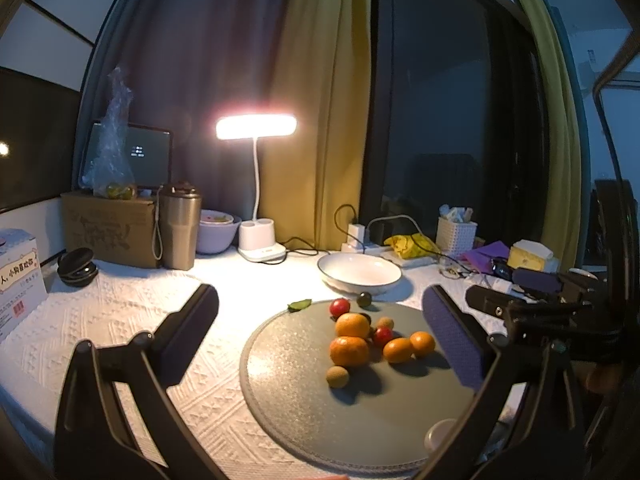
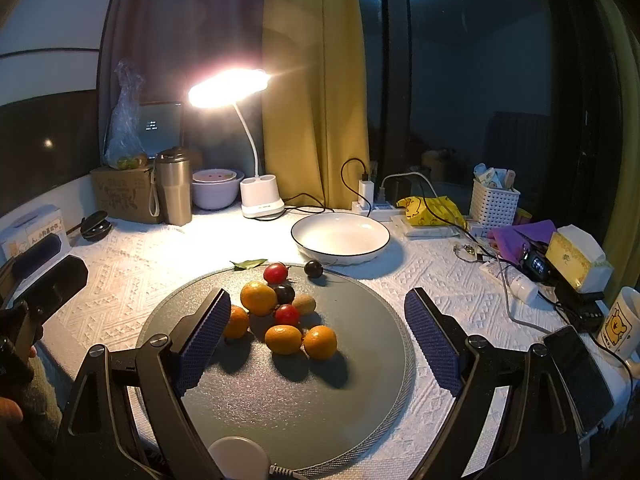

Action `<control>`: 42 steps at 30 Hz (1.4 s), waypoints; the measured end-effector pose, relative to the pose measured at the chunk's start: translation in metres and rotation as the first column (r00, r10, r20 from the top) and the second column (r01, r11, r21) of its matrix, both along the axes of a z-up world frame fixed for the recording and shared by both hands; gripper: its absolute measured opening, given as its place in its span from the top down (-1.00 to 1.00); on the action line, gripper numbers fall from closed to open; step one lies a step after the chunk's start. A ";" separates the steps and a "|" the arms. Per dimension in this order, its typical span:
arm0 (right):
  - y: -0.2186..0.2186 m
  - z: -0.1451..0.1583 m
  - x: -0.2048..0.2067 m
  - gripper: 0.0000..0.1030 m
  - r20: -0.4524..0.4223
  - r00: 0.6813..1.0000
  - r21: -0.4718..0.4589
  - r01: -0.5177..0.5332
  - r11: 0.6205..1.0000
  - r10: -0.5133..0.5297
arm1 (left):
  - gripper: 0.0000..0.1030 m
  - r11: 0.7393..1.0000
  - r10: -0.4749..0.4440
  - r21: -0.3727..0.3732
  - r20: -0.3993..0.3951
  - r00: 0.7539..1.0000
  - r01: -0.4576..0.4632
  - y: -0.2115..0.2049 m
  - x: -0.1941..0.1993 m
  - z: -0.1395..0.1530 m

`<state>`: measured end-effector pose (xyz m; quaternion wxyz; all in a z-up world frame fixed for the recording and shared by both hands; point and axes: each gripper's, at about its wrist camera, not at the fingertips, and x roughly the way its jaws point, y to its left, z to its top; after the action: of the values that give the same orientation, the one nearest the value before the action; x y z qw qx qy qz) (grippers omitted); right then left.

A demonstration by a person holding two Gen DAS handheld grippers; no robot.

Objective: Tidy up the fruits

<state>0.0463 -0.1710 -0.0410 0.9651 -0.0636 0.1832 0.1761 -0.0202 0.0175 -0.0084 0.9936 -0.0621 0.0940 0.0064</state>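
A round grey mat (image 2: 280, 400) (image 1: 304, 408) holds a pile of fruit: several oranges (image 2: 258, 298) (image 1: 352, 325), two red cherry tomatoes (image 2: 276, 272) (image 1: 339, 307), a dark grape (image 2: 284, 293), and small brown fruits (image 2: 303, 304) (image 1: 337, 376). Another dark grape (image 2: 313, 268) (image 1: 364, 299) sits at the mat's far edge. An empty white bowl (image 2: 340, 238) (image 1: 359, 273) stands behind. My right gripper (image 2: 318, 320) is open and empty above the mat. My left gripper (image 1: 320, 328) is open and empty, hovering near the fruit.
A lit desk lamp (image 2: 260, 200), a steel tumbler (image 2: 173, 188), a cardboard box (image 2: 122, 194) and a purple bowl (image 2: 216, 192) line the back. Cables, a white basket (image 2: 494, 204), a tissue box (image 2: 578, 258), a mug (image 2: 620, 324) and a phone (image 2: 578, 376) crowd the right. A green leaf (image 2: 248, 264) lies by the mat.
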 end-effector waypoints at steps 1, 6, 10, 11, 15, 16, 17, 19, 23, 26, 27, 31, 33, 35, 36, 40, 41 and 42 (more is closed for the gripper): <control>0.000 0.000 0.000 -0.77 -0.001 1.000 0.000 -0.001 1.000 0.001 | -0.99 1.000 -0.001 0.000 -0.001 1.000 0.001 0.000 0.000 0.000; -0.001 0.000 0.000 -0.77 -0.002 1.000 0.000 -0.001 1.000 0.001 | -0.99 1.000 -0.008 0.000 -0.008 1.000 0.008 -0.001 0.002 -0.002; -0.001 0.000 0.000 -0.77 -0.002 1.000 -0.001 -0.002 1.000 0.002 | -0.99 1.000 -0.011 0.001 -0.011 1.000 0.011 -0.002 0.003 -0.003; -0.001 -0.001 0.000 -0.77 -0.002 1.000 -0.001 -0.001 1.000 0.001 | -0.99 1.000 -0.010 0.001 -0.012 1.000 0.010 -0.002 0.003 -0.003; -0.001 0.000 0.000 -0.77 -0.001 1.000 0.000 -0.002 1.000 0.002 | -0.99 1.000 -0.011 0.002 -0.011 1.000 0.011 -0.002 0.003 -0.003; -0.001 0.000 0.000 -0.77 -0.002 1.000 0.000 -0.002 1.000 0.002 | -0.99 1.000 -0.012 0.001 -0.011 1.000 0.012 -0.002 0.003 -0.003; -0.001 0.000 0.000 -0.77 -0.002 1.000 -0.001 -0.002 1.000 0.002 | -0.99 1.000 -0.013 0.002 -0.011 1.000 0.013 -0.002 0.003 -0.003; -0.001 0.000 0.000 -0.77 -0.002 1.000 0.000 -0.001 1.000 0.001 | -0.99 1.000 -0.015 0.004 -0.012 1.000 0.015 -0.003 0.003 -0.003; -0.002 -0.001 0.001 -0.77 -0.003 1.000 0.002 0.000 1.000 0.000 | -0.99 1.000 -0.017 0.005 -0.013 1.000 0.017 -0.003 0.004 -0.004; -0.002 -0.001 0.001 -0.77 -0.004 1.000 0.002 0.000 1.000 0.000 | -0.99 1.000 -0.020 0.006 -0.021 1.000 0.020 -0.004 0.006 -0.005; -0.002 -0.002 0.002 -0.77 -0.007 1.000 0.002 0.002 1.000 -0.002 | -0.99 1.000 -0.021 0.007 -0.024 0.999 0.021 -0.005 0.007 -0.005; -0.006 -0.009 0.005 -0.77 -0.017 1.000 0.004 0.005 1.000 -0.005 | -0.99 1.000 -0.027 0.005 -0.046 0.999 0.027 -0.006 0.012 -0.010; -0.006 -0.012 0.008 -0.77 -0.029 1.000 0.005 0.007 1.000 -0.007 | -0.99 1.000 -0.028 0.006 -0.061 0.998 0.028 -0.006 0.015 -0.013; -0.006 -0.013 0.010 -0.77 -0.037 0.999 0.004 0.008 1.000 -0.008 | -0.99 0.999 -0.032 0.008 -0.080 0.996 0.033 -0.007 0.020 -0.017; -0.006 -0.017 0.012 -0.77 -0.045 0.999 0.005 0.008 1.000 -0.008 | -0.99 0.999 -0.034 0.009 -0.092 0.995 0.035 -0.008 0.023 -0.019; -0.004 -0.025 0.022 -0.77 -0.085 0.996 0.001 0.013 1.000 -0.013 | -0.99 0.998 -0.046 0.023 -0.148 0.988 0.050 -0.014 0.036 -0.030; -0.003 -0.028 0.025 -0.77 -0.099 0.995 0.000 0.014 1.000 -0.014 | -0.99 0.998 -0.048 0.027 -0.158 0.986 0.053 -0.015 0.038 -0.032; -0.003 -0.031 0.027 -0.77 -0.106 0.994 -0.001 0.014 1.000 -0.014 | -0.99 0.998 -0.052 0.032 -0.175 0.983 0.059 -0.017 0.043 -0.035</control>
<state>0.0733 -0.1743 -0.0716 0.9552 -0.0533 0.2346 0.1725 0.0225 0.0004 -0.0436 0.9823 -0.0400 0.1822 -0.0141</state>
